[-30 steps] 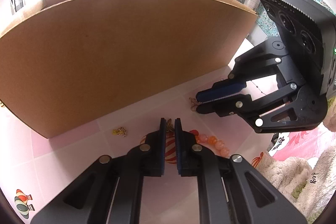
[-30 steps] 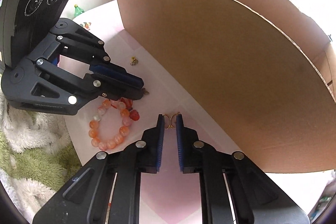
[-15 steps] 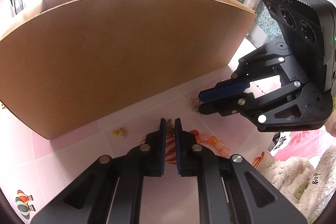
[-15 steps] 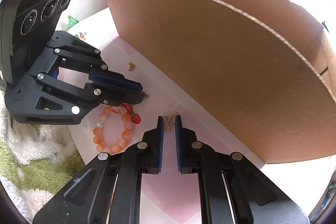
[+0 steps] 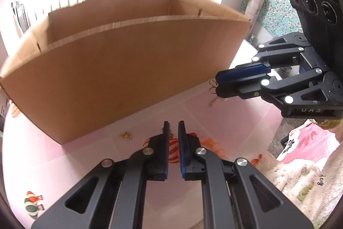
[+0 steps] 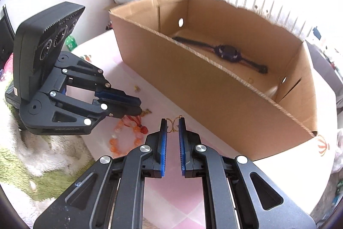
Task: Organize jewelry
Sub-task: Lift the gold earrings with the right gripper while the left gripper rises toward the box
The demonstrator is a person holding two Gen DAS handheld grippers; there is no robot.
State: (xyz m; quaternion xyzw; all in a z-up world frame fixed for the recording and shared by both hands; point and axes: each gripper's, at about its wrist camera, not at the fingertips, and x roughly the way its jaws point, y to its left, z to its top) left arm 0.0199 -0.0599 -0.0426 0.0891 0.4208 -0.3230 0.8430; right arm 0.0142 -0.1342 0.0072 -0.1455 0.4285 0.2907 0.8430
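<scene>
left wrist: left tongs (image 5: 173, 128) pinched on a small dark trinket (image 5: 170, 132); cardboard box (image 5: 120, 70) at 12 o'clock, right tongs (image 5: 216, 84) at 2 o'clock.
right wrist: right tongs (image 6: 173, 125) clamp a gold earring (image 6: 174, 121) above the pink tabletop (image 6: 171, 196); bead bracelet (image 6: 126, 134) at 9 o'clock; wristwatch (image 6: 227, 52) inside the box.

Fleecy blanket (image 5: 300, 177), right of the cardboard box (image 5: 128, 70): small dark embroidered lettering, mirrored, not legible. Nothing else readable.

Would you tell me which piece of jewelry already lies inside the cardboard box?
The dark wristwatch, stretched flat on the cardboard box floor. The orange bead bracelet and small gold piece lie outside on the pink table.
</scene>
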